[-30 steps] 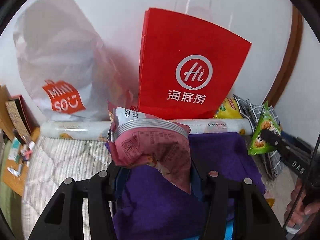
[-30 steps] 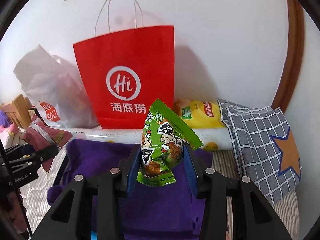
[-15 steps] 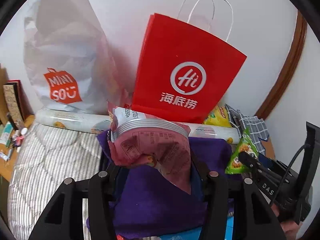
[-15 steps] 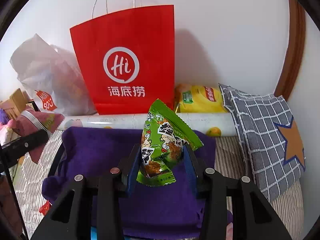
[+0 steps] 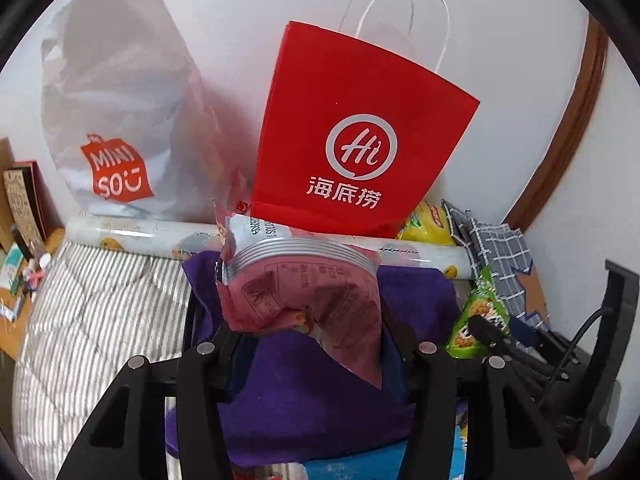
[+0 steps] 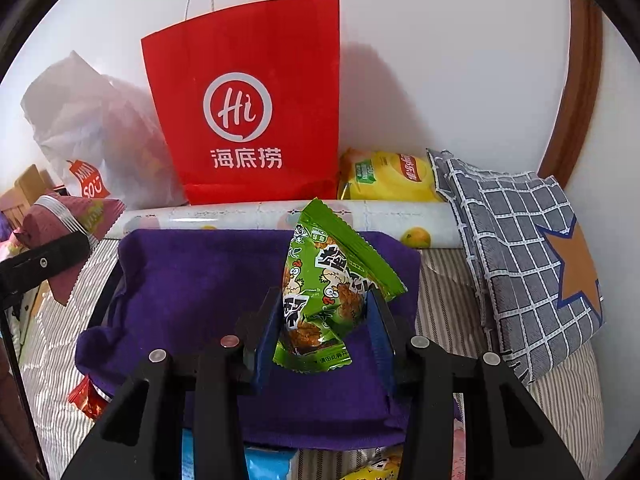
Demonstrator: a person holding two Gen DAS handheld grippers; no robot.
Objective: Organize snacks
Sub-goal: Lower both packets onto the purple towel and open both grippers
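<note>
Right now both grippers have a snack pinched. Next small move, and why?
Probably carry one packet up toward the red paper bag mouth. The right gripper clamps the green snack packet and the left gripper the pink snack packet, both held over the purple cloth, below the bag's rim. Whether the bag is the target isn't shown.

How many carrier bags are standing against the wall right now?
2: the red paper bag stands centre, and the white Miniso plastic bag sits to its left. Others may be hidden behind them.
</note>
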